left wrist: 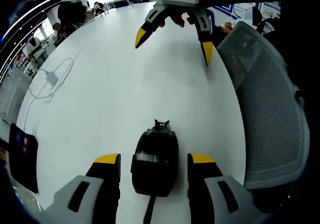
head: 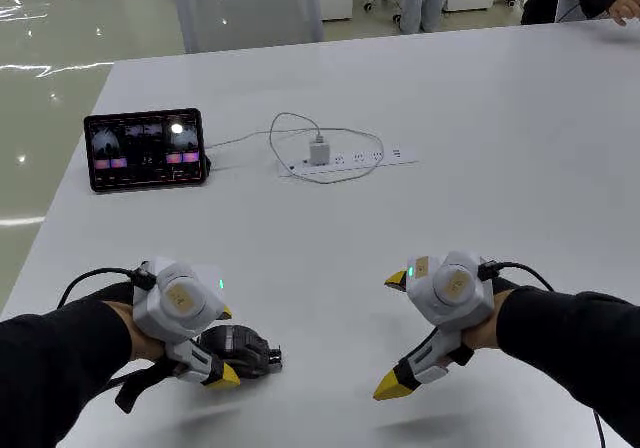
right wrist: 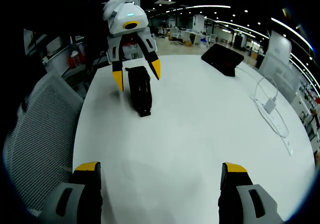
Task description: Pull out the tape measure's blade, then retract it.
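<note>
the black tape measure (head: 240, 348) lay by the table's (head: 400, 98) near-left edge, between the left gripper's (left wrist: 154, 158) spread jaws, unclamped. the right gripper (right wrist: 161, 167) gaped, empty. likely next: clamp the case, then pinch the blade's hook (left wrist: 161, 123).

Black tape measure (head: 240, 350), white table (head: 330, 258)

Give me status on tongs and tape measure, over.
Left tongs open, straddling unextended tape measure, not clamped. Right tongs open, empty. Nothing blocking.
</note>
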A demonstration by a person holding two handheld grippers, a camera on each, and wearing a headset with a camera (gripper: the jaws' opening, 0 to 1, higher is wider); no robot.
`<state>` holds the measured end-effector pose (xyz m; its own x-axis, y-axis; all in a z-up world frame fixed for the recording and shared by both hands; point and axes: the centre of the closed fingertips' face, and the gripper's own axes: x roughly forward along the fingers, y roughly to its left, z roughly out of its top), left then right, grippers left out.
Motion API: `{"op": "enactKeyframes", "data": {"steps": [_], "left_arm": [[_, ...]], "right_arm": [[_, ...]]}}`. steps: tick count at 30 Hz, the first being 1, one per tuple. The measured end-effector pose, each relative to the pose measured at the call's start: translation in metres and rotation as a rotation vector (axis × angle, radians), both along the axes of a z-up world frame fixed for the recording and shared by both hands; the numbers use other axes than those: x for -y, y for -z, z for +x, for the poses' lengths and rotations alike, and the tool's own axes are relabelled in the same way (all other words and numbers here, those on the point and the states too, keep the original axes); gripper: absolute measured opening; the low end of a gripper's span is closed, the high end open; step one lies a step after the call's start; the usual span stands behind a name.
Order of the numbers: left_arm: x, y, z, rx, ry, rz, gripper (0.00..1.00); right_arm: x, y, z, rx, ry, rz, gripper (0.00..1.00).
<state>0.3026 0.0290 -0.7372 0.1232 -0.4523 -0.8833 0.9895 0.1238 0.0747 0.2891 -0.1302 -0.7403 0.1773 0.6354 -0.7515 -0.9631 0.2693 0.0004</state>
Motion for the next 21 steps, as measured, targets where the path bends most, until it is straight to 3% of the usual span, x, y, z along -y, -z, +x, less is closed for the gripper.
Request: {"op": "enactKeyframes", "data": {"steps": [9, 14, 21], "left_arm": [[0.001, 0.003, 0.001, 0.008, 0.027, 0.027, 0.41], [0.002, 0.003, 0.001, 0.015, 0.047, 0.037, 0.31], [0.003, 0.008, 0.001, 0.016, 0.031, 0.035, 0.31]], "right_arm": [[-0.018, -0.003, 0.001, 0.003, -0.029, 0.005, 0.99], [-0.024, -0.001, 0.003, 0.002, -0.040, 0.002, 0.99], [-0.030, 0.005, 0.006, -0.008, -0.047, -0.005, 0.99]]}}
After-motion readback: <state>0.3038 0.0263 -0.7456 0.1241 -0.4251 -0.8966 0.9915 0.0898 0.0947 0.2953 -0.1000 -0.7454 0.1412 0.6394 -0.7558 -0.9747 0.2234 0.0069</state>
